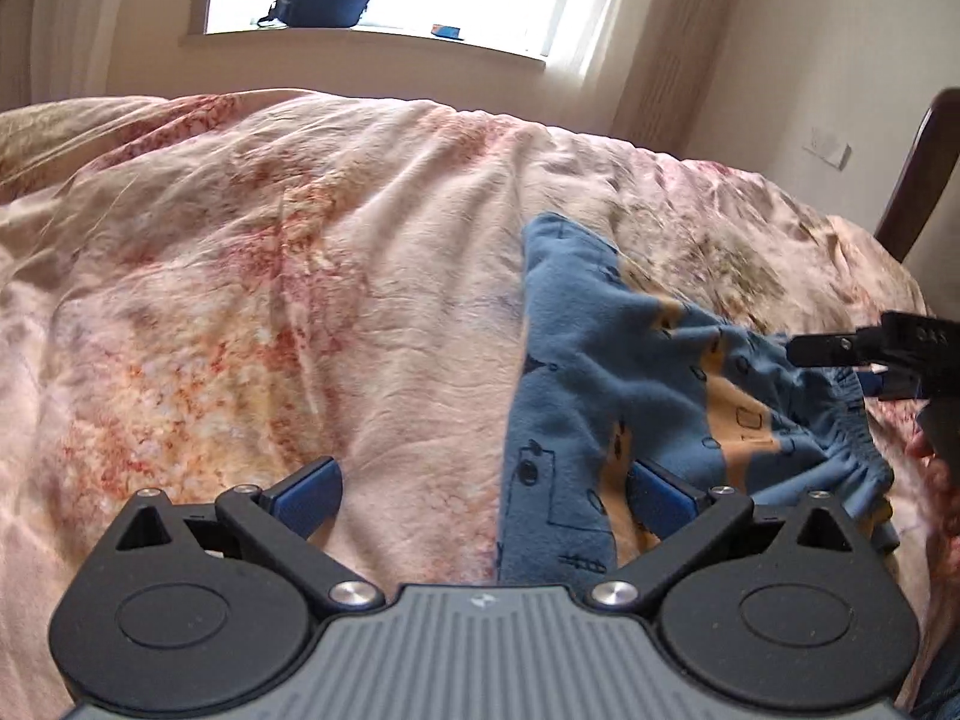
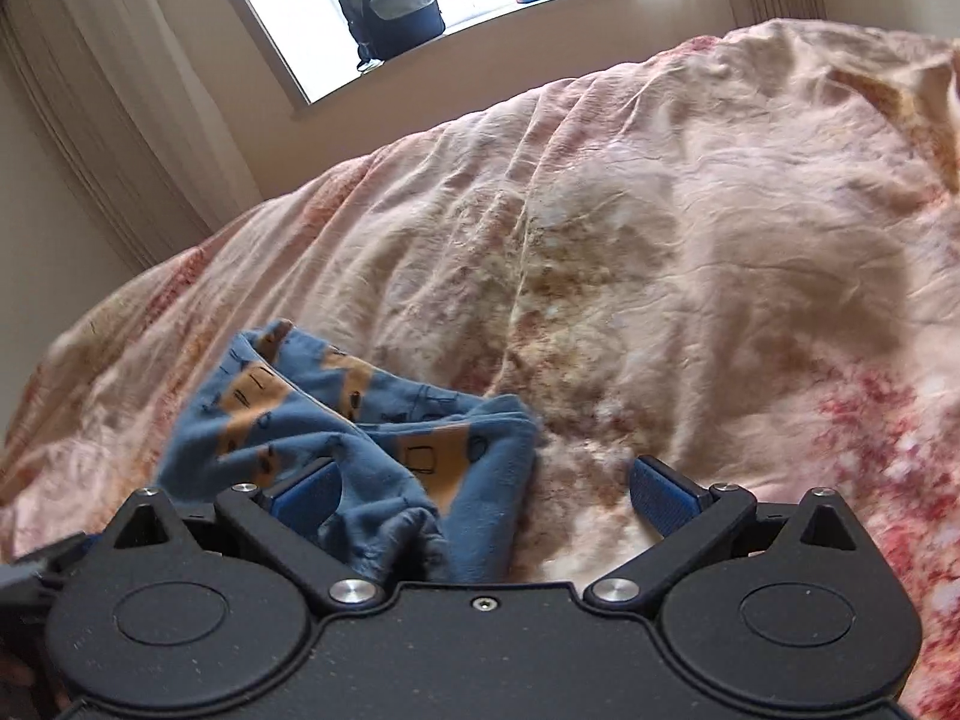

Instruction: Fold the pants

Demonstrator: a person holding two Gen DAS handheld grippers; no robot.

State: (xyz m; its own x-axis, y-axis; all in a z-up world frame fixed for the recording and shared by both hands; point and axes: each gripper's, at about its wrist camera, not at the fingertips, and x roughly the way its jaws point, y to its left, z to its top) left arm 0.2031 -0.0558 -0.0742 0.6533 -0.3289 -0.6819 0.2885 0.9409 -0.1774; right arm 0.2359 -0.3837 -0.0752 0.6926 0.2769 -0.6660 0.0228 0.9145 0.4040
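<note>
Left fingers: your left gripper (image 1: 483,495) has its jaws spread wide; nothing is pinched. The left blue pad (image 1: 309,498) sits over bare bedspread, and the right blue pad (image 1: 663,501) lies against the pants' cloth, just under the orange patch.
Right fingers: your right gripper (image 2: 483,492) also stands wide apart, gripping nothing. Its left pad (image 2: 306,495) is tucked in among the pants' folds, and its right pad (image 2: 663,495) is over bare bedspread. From the left wrist view, the right gripper's tip (image 1: 840,351) comes in from the right edge, at the gathered waistband; you cannot tell from there whether it touches the cloth.
Pants: the blue pants (image 1: 600,372) with orange patches and dark line drawings lie crumpled on the bed, between your two grippers, near the edge closest to you. The elastic waistband (image 1: 840,450) bunches toward the right gripper's side, and one leg runs away toward the far edge of the bed.
Bed: a wrinkled pink and red floral bedspread (image 1: 270,252) covers the whole surface.
Headboard: a dark wooden piece (image 1: 918,180) shows at the bed's right edge in the left wrist view.
Window: beyond the far edge of the bed, a dark backpack (image 2: 390,6) stands on the windowsill (image 1: 360,39), with curtains (image 2: 90,120) beside the window.
</note>
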